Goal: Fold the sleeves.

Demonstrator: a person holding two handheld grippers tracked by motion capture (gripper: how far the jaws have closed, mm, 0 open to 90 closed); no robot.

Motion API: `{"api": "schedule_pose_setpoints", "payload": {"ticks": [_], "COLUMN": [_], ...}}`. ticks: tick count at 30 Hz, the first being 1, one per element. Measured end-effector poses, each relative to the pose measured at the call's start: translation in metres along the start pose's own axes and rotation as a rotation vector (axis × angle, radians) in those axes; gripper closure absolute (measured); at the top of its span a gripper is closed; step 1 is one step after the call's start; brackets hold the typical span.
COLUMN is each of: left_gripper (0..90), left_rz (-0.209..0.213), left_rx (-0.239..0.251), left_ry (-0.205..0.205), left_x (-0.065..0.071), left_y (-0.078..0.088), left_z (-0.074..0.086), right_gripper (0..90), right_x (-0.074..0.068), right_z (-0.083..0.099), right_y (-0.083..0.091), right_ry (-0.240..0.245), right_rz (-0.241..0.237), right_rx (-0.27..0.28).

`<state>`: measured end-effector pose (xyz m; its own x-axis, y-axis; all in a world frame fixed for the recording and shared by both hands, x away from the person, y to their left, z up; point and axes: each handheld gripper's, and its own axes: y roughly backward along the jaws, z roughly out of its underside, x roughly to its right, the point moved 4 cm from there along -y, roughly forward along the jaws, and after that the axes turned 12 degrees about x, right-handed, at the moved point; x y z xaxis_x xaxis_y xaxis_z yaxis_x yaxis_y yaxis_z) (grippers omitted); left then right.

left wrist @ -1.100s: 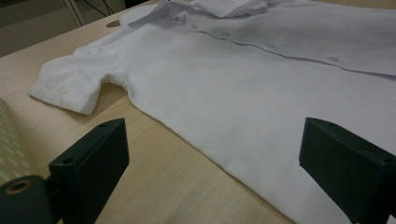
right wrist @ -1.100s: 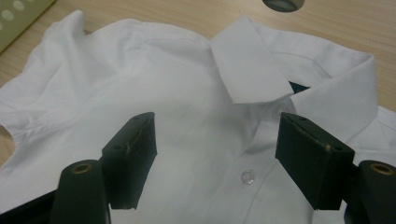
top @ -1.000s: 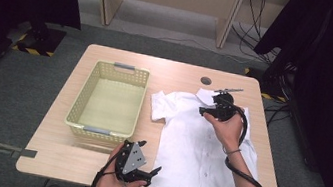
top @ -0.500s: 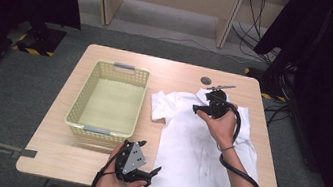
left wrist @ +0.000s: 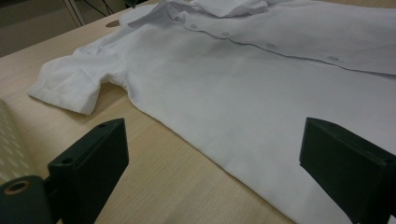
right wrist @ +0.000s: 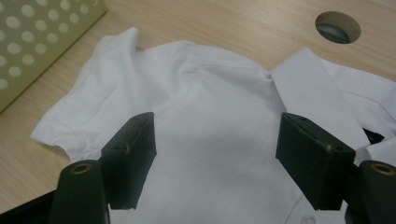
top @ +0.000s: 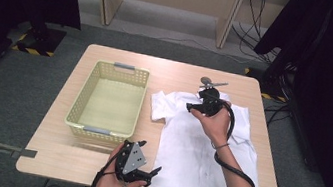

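Table [top: 91, 172]: placed at frame centre. Basket [top: 110, 95]: set on its left half. Shirt [top: 198, 154]: laid flat on its right half, just beside the basket, collar toward the frame top. Right gripper [top: 201, 107]: held above the collar area. Left gripper [top: 140, 168]: positioned at the lower edge, left of the shirt hem.
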<state>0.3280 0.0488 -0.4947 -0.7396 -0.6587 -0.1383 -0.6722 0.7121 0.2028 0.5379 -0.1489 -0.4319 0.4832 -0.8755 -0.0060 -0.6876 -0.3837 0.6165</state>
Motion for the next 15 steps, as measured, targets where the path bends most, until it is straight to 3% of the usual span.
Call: {"api": "schedule_pose_setpoints", "payload": {"ticks": [15], "left_gripper": [7.2], "left_rz": [-0.001], "left_rx": [0.0], "left_ry": [-0.001], "left_x": [0.0], "left_y": [0.0], "left_z": [0.0], "right_gripper": [29.2], "right_x": [-0.014], "right_z": [-0.005], "right_y": [-0.006], "right_ry": [0.027], "right_rz": [-0.021], "right_rx": [-0.005]}}
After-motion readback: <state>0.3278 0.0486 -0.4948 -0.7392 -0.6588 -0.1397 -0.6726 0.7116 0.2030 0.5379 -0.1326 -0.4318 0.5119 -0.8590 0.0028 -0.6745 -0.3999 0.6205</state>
